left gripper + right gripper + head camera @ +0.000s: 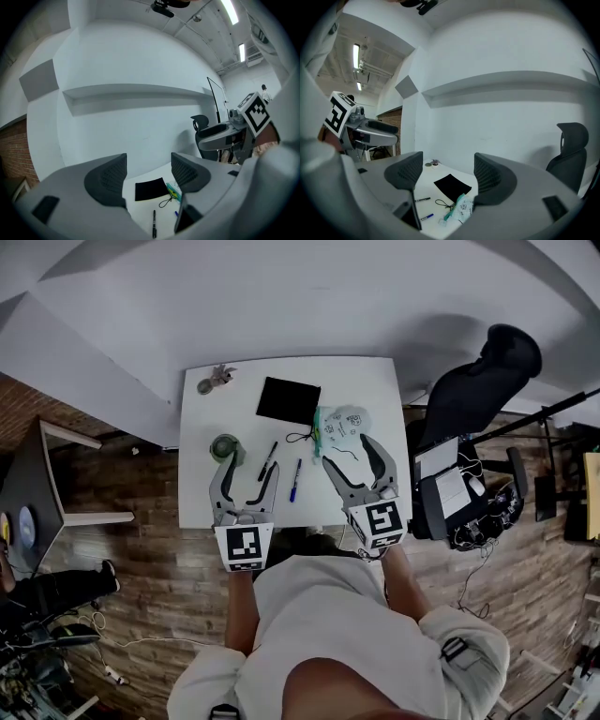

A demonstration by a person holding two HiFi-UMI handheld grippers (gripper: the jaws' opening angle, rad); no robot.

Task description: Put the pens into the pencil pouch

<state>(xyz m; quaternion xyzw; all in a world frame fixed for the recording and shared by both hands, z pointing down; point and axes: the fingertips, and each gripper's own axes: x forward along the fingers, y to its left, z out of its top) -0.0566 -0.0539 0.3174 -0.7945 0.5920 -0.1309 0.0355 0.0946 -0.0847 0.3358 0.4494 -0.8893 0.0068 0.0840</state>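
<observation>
On your table [375,381], the pouch [289,400] lies toward the far edge. Nearer you, the left pen [268,461] and right pen [295,480] lie side by side, with the packet [339,427] to their right and the roll [225,447] toward the left edge.

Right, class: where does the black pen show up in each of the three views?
Head view: black pen near centre, left of the blue pen.
Left gripper view: bottom centre.
Right gripper view: lower left of centre.
Shared landmark: the black square beyond it.

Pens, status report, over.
Left gripper, right gripper open, empty. Black pen, blue pen on table, beside pouch. Nothing blocking.
</observation>
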